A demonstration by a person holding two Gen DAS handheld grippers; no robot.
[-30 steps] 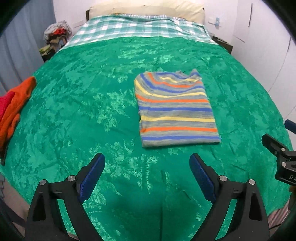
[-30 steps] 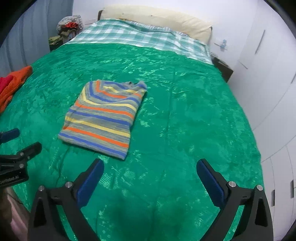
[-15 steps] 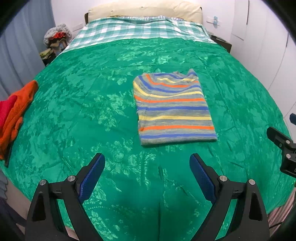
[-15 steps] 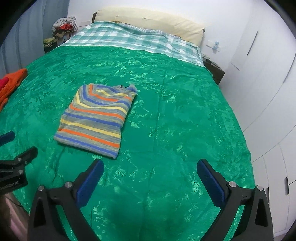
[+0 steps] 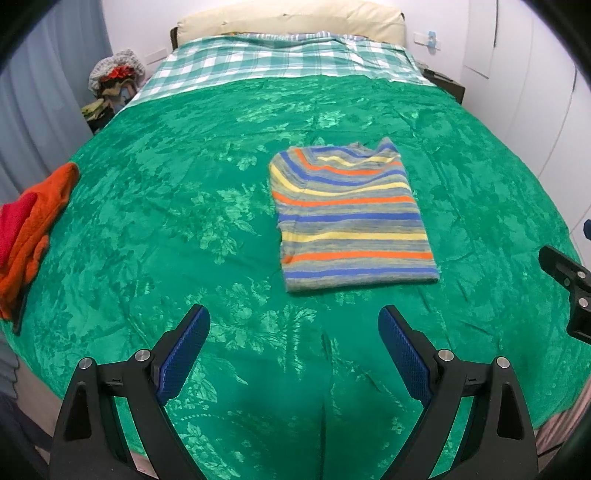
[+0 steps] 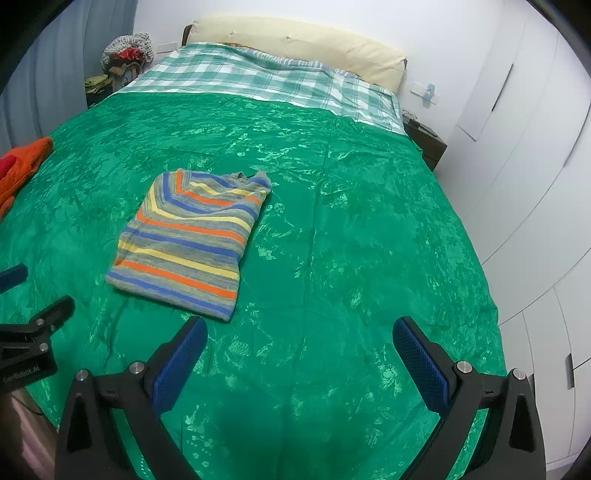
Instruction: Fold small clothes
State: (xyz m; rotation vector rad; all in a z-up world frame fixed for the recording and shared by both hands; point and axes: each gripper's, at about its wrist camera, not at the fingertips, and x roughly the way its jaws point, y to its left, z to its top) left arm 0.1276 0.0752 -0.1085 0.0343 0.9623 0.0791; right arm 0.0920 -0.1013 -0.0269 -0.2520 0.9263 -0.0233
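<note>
A small striped sweater (image 5: 351, 218) in grey, blue, orange and yellow lies folded into a neat rectangle on the green bedspread (image 5: 166, 221). In the right wrist view the same striped sweater (image 6: 192, 240) sits left of centre. My left gripper (image 5: 293, 325) hovers open above the near part of the bed, just short of the sweater's hem, with nothing between its blue pads. My right gripper (image 6: 299, 336) is open too, holding nothing, to the right of the sweater's near corner. Each gripper shows at the edge of the other's view.
An orange and red pile of clothes (image 5: 29, 229) lies at the bed's left edge. A checked sheet (image 5: 280, 55) and pillow (image 5: 288, 18) are at the head. White wardrobe doors (image 6: 524, 147) run along the right, a dark nightstand (image 6: 424, 140) beside them, and a laundry heap (image 5: 114, 77) stands far left.
Both grippers have drawn back and risen slightly, so the sweater looks smaller and farther away. The sweater has not moved, and both grippers stay open.
</note>
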